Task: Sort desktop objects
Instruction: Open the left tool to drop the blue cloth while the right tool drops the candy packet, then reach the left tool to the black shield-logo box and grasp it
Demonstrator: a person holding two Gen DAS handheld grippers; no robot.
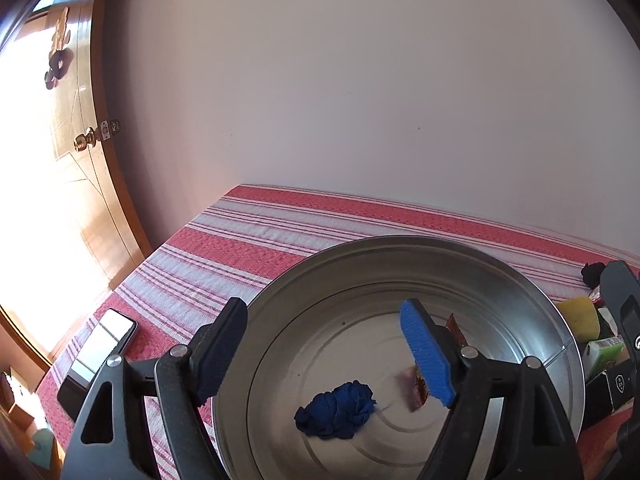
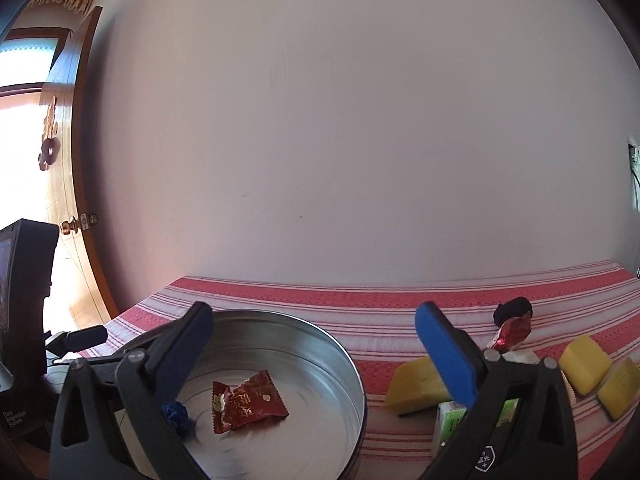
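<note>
Left gripper point(image 1: 326, 354), nearest the lens in the left wrist view: jaws apart, nothing between the pads. It hangs over the tin point(image 1: 400, 242). On the tin floor below, a blue scrunchie point(image 1: 336, 410), free of both fingers. At 3 o'clock from it, partly behind the blue pad, a red candy point(image 1: 420, 394), blurred in this view. Outside the tin at 9 o'clock, a phone point(image 1: 106, 340) on the striped cloth point(image 1: 224, 248).

Right gripper point(image 2: 326, 354), right wrist view: jaws at their widest, empty. The tin sits low left; the candy lies flat near its centre, the scrunchie just beside it at 8 o'clock, partly hidden by the left finger.

Unsorted items, all on the cloth right of the tin:
- yellow sponge point(image 2: 416, 386) near the tin wall
- green box point(image 2: 452, 424) at 5 o'clock from it, half behind the right finger
- foil candy point(image 2: 512, 334) at 1 o'clock
- black scrunchie point(image 2: 512, 310) touching the foil candy, behind it
- two more sponges point(image 2: 584, 364) toward 3 o'clock, close together

Judgement: both drops into the tin look complete; step in hand is release and retreat. Next move calls for the right gripper to swing toward 3 o'clock, over a remaining item. The near sponge is the easiest reach; jaws are already wide enough. The box edge crowds that sponge, so approach from above.
</note>
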